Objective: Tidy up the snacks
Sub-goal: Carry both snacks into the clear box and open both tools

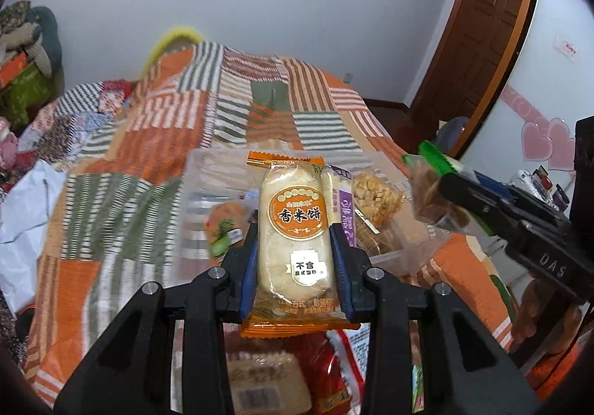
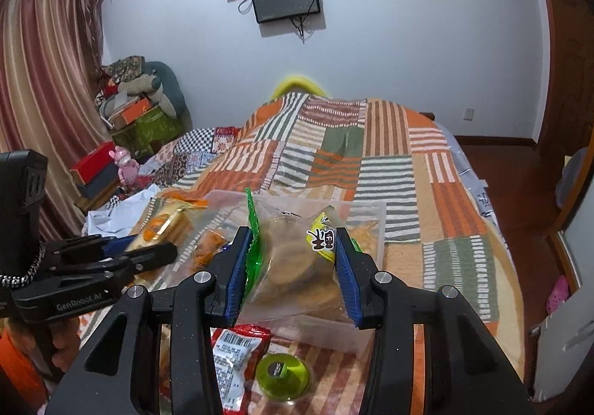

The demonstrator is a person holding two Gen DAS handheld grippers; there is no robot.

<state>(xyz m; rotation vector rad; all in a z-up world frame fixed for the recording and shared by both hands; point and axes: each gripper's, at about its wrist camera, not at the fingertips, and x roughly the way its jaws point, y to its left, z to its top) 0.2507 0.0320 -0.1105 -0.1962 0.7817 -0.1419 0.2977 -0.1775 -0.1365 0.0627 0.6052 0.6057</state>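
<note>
Judging by the scene, sorting is midway: the clear plastic container (image 1: 208, 169) on the patchwork bedspread (image 1: 122, 155) already holds several packets, while a red packet (image 2: 237, 352) and a green jelly cup (image 2: 284, 372) lie outside it. The left gripper (image 1: 295, 251) clamps a rice cracker packet (image 1: 293, 229) marked 香米饼 and 不含 above the container. The right gripper (image 2: 293, 266), "DAS" on its side, pinches a green-edged clear biscuit bag (image 2: 293, 259) beside it; the left reads "GenRobot.AI".

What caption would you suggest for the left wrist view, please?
Left gripper holds an orange rice cracker packet above a clear plastic container on the patchwork bedspread.
</note>
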